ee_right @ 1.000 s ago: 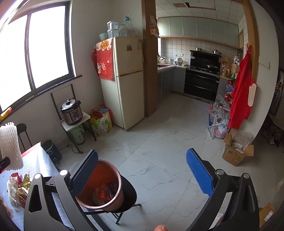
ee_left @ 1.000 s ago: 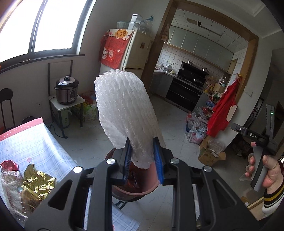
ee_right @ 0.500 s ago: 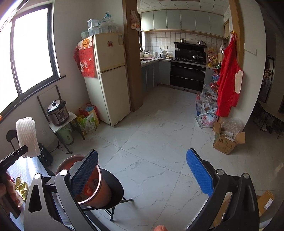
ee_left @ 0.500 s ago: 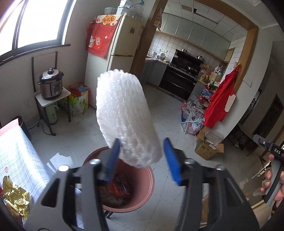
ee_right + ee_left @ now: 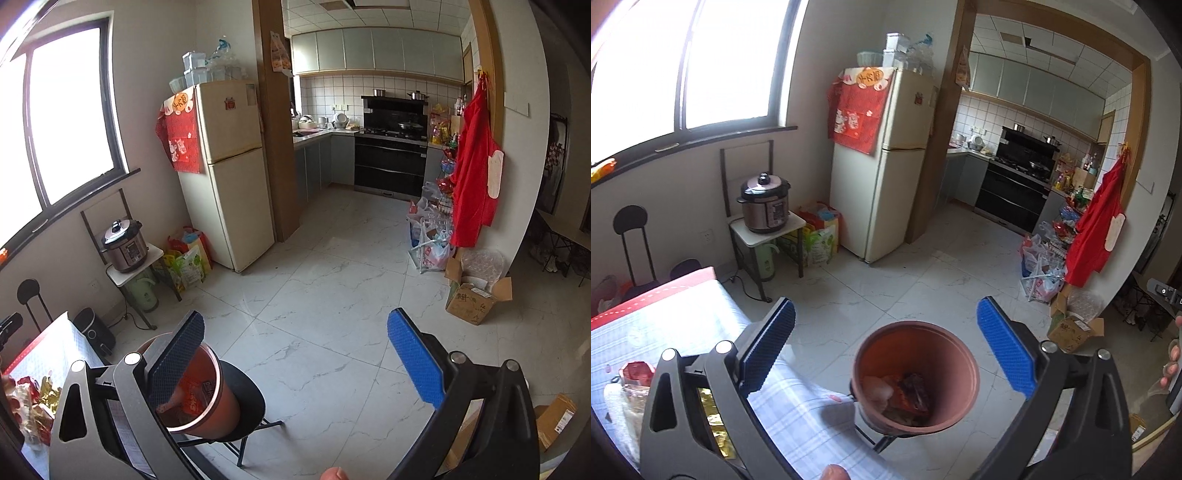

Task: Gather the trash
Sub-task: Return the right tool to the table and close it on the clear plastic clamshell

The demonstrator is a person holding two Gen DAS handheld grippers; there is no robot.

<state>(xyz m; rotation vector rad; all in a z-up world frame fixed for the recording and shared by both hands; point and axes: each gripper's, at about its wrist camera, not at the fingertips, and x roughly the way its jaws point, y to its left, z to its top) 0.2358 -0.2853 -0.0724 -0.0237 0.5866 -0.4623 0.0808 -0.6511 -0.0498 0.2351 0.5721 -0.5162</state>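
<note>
Left gripper: jaws just sprung wide, nothing between them
Right gripper: wide apart, empty
Bin: directly below left gripper
Gold wrapper: on tabletop, lower left; light, crinkly, pinch a raised fold

The right gripper's left pad hides part of the bin; its contents look blurred, perhaps wrappers.
</note>
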